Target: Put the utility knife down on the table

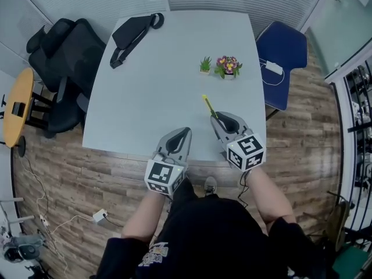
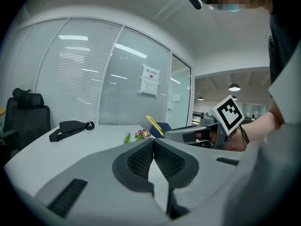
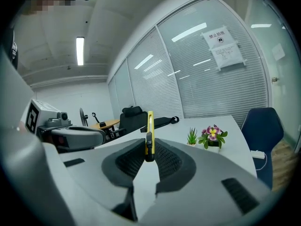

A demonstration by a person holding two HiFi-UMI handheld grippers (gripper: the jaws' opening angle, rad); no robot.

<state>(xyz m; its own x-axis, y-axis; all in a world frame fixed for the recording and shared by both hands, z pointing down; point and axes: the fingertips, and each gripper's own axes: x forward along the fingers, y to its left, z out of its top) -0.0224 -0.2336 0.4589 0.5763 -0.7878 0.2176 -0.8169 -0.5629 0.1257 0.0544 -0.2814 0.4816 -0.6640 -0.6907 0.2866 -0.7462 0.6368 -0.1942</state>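
Observation:
A slim yellow utility knife [image 3: 149, 131] stands upright between the jaws of my right gripper [image 3: 148, 150], which is shut on its lower end. In the head view the knife [image 1: 208, 105] sticks out forward from the right gripper [image 1: 220, 120], above the near right part of the pale table [image 1: 151, 92]. My left gripper [image 1: 183, 135] hovers at the table's near edge, its jaws pressed together with nothing between them [image 2: 153, 149]. From the left gripper view the knife [image 2: 154, 125] and the right gripper [image 2: 188, 134] appear to the right.
A black waist bag [image 1: 132, 35] lies at the table's far left. Two small potted plants [image 1: 222, 66] stand right of centre. A blue chair [image 1: 281, 60] with a white charger is at the right, black office chairs [image 1: 64, 68] at the left.

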